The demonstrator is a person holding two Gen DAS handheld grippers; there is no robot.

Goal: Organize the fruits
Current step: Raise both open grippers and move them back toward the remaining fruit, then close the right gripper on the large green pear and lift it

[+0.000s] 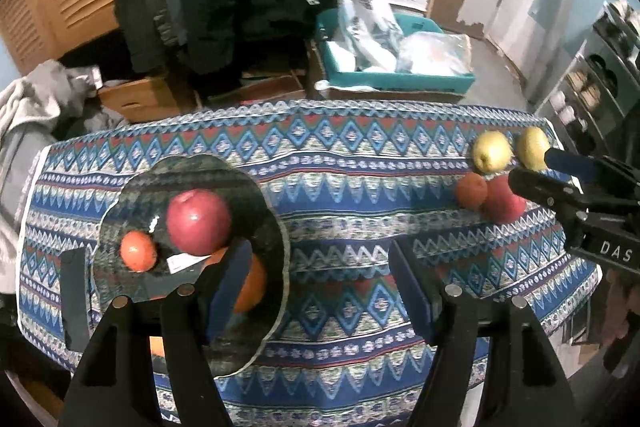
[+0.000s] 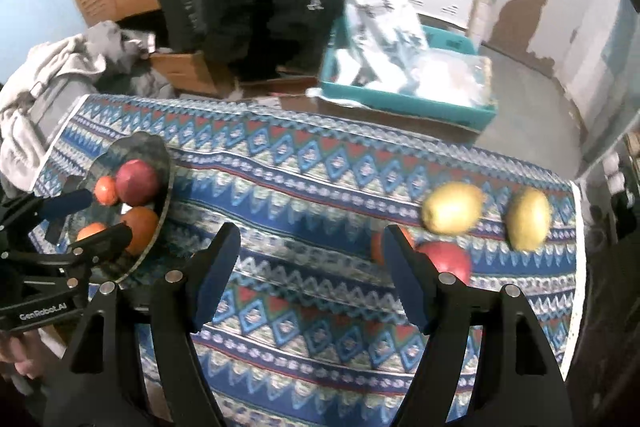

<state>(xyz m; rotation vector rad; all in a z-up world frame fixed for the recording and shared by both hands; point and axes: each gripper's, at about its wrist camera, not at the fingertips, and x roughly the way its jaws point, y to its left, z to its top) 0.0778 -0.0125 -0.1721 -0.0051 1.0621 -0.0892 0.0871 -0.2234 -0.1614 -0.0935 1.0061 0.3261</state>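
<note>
Partway through: your glass plate (image 2: 162, 163) holds one apple and three oranges, both grippers open and empty, while two pears (image 2: 454, 207), an apple (image 2: 450, 259) and an orange (image 1: 472, 190) wait on the cloth.

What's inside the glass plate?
The glass plate holds a red apple, a small orange fruit and two more orange ones. The left gripper covers part of it.
</note>
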